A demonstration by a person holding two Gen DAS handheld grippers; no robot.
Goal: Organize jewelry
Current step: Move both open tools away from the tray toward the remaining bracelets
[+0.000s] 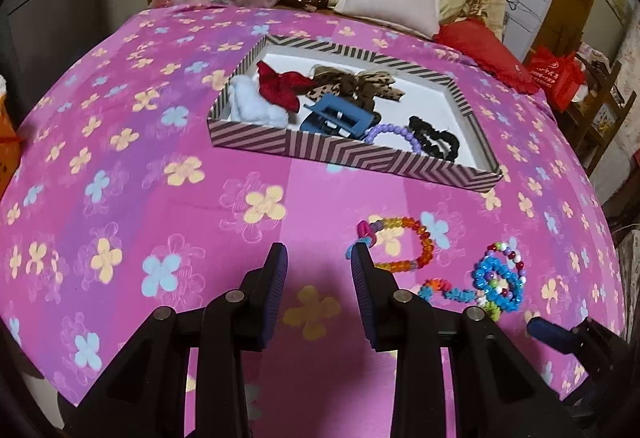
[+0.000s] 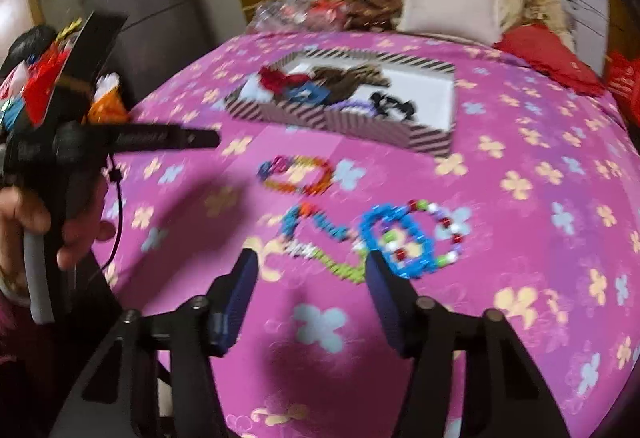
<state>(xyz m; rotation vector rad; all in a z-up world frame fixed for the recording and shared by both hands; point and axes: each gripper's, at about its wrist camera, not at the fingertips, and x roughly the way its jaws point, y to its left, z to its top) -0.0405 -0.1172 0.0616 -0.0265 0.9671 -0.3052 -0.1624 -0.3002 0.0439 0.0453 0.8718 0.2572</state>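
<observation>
1. Left wrist view: our left tool (image 1: 319,254) hangs over the pink flowered bedspread (image 1: 132,173) with its jaws partly apart and nothing between the pads; only cloth shows in the gap.
2. Just beyond its right fingertip lies the orange-and-yellow bead bracelet (image 1: 404,244), its pink end touching or nearly touching that tip.
3. Further right of the tool sit the blue bead bracelet (image 1: 498,280) and a small string of mixed beads (image 1: 448,292), close together.
4. Ahead of the tool stands the striped tray (image 1: 360,153), holding a red bow (image 1: 280,83), a leopard-print bow (image 1: 352,85), a blue claw clip (image 1: 336,119), a white fluffy piece (image 1: 256,103), a purple bead bracelet (image 1: 394,131) and a black scrunchie (image 1: 434,137).
5. Right wrist view, blurred: our right tool (image 2: 312,264) stands partly open over the bedspread, gripping nothing.
6. The blue bead bracelet (image 2: 400,238) lies just beyond its right fingertip; the mixed string (image 2: 320,234) lies ahead between the fingers.
7. The orange bracelet (image 2: 298,173) lies further ahead, the tray (image 2: 340,121) beyond it.
8. To the left, a hand (image 2: 48,222) holds the left tool.
</observation>
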